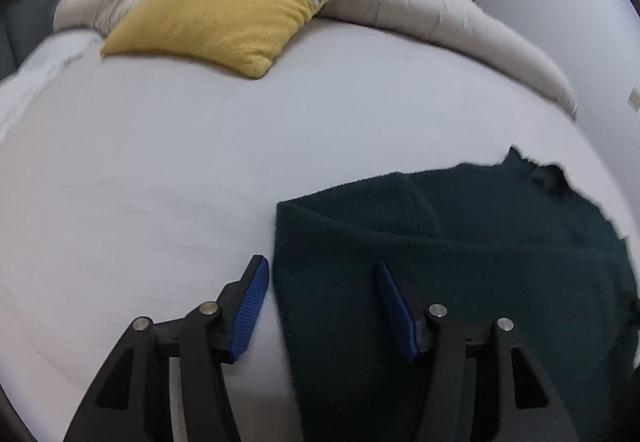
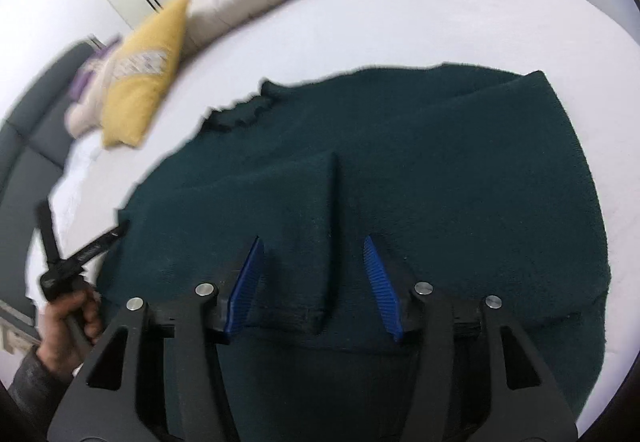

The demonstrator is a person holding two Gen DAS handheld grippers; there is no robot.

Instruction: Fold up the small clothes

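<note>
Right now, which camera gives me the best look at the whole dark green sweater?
The right wrist view. It shows nearly all of the sweater spread on the bed, with a folded flap lying across its middle and the frayed far edge. The left wrist view catches only the sweater's left part, cut off at the picture's right edge.

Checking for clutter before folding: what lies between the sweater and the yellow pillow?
Only bare sheet between sweater and pillow, clearest in the left wrist view.
</note>
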